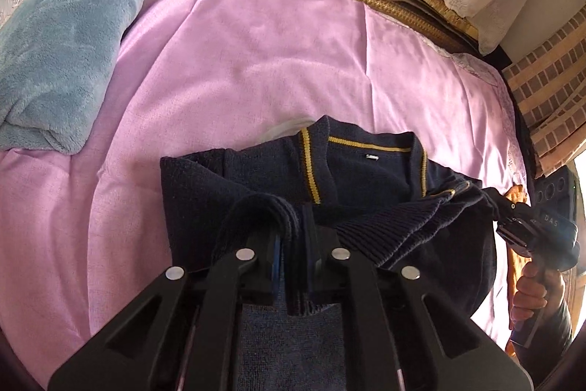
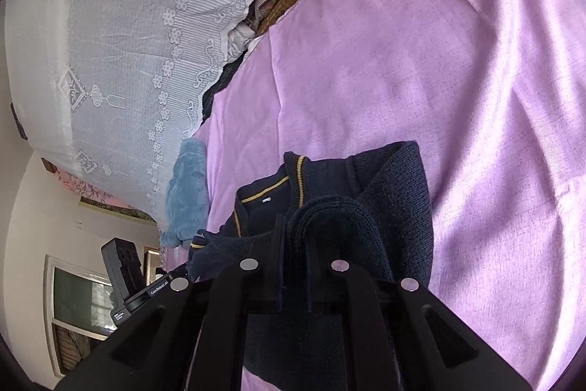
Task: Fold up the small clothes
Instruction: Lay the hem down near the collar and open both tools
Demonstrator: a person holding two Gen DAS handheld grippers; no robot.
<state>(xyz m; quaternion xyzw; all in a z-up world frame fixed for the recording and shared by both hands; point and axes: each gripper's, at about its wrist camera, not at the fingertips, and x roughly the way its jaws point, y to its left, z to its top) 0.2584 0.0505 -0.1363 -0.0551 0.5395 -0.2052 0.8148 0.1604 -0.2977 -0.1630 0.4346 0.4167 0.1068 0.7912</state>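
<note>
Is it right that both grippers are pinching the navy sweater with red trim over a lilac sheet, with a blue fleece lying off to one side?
Not quite: the trim is yellow, not red, as the left wrist view shows along the navy sweater collar. The rest holds: the left gripper and right gripper pinch it over the lilac sheet, the blue fleece aside.

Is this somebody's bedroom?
Probably, yes. A pink sheet is spread like bedding, a lacy white cloth covers things beside it, and a fluffy blue blanket lies folded.
</note>
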